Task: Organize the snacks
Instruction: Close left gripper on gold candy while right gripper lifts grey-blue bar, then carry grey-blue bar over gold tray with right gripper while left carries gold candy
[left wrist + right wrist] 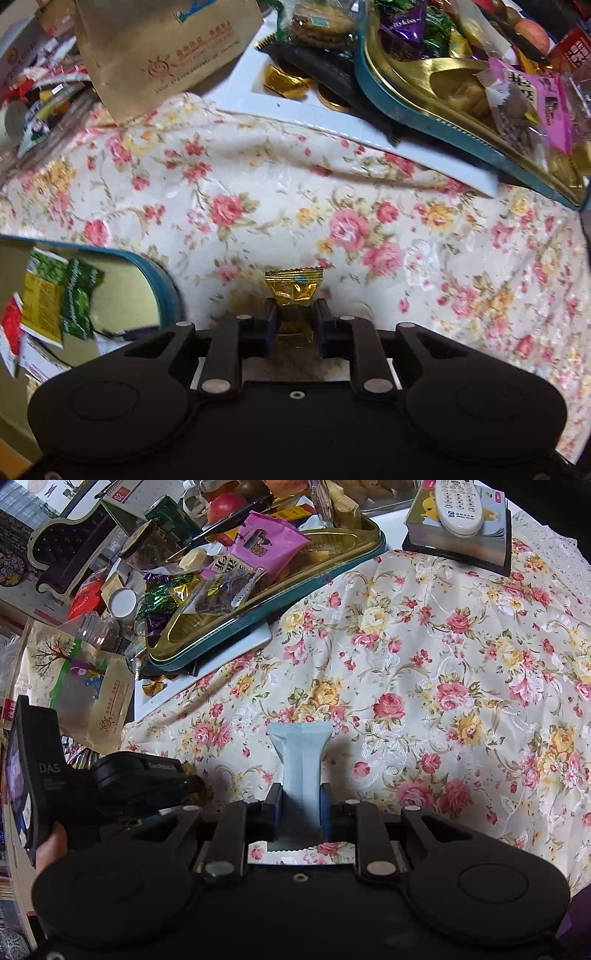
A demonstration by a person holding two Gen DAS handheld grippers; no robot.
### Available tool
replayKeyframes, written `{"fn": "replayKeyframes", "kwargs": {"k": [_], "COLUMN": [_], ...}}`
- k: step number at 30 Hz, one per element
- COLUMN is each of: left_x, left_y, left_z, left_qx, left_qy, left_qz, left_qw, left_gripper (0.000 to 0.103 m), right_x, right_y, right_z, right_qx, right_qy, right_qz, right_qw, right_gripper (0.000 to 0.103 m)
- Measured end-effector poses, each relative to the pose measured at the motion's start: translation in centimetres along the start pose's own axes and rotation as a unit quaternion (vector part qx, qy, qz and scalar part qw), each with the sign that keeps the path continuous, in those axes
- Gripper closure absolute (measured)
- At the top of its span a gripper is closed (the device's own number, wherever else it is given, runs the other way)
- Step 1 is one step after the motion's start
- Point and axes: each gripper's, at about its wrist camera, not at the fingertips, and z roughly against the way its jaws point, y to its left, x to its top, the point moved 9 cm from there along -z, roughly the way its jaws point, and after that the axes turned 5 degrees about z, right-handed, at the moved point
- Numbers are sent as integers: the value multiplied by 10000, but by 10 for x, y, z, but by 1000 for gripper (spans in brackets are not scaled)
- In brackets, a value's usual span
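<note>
My left gripper [294,317] is shut on a gold-wrapped candy [294,291] and holds it above the floral tablecloth [258,184]. My right gripper [298,803] is shut on a pale blue snack packet [300,755], also above the cloth. A teal-rimmed gold tin tray [436,122] full of mixed snacks sits at the upper right of the left wrist view, and it also shows in the right wrist view [258,602] at upper left. A second teal tin [147,280] with green and yellow packets lies at the left. The left gripper body [129,779] shows at the left of the right wrist view.
A brown paper bag [162,55] stands at the back left. A white tray [332,122] lies under the gold tin. A remote control [461,502] rests on a book [461,546] at the far right. Jars, fruit and clutter [110,590] crowd the back.
</note>
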Motion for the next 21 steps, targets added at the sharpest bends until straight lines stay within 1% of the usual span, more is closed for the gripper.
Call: {"fn": "replayKeyframes", "kwargs": {"k": [3, 7, 11, 15, 21], "left_x": [-9, -14, -18, -16, -19], "left_y": [-1, 1, 7, 21, 51], "left_z": [10, 30, 50, 70, 111], "left_qx": [-159, -163, -308, -404, -399], "left_qy": [76, 6, 11, -32, -285], "left_qz": [47, -46, -44, -9, -133], "left_qw": [9998, 9999, 9995, 9992, 9987], "left_gripper": [76, 76, 76, 76, 76], "right_x": [2, 2, 0, -5, -12], "right_y": [-2, -4, -1, 8, 24], "right_z": [5, 11, 16, 19, 15], "right_qx": [-15, -68, -101, -94, -212], "right_qy": [-41, -95, -110, -94, -62], "right_qz": [-78, -180, -183, -107, 69], "right_qw": [10000, 9998, 9997, 9999, 9997], "right_gripper": [81, 81, 81, 81, 81]}}
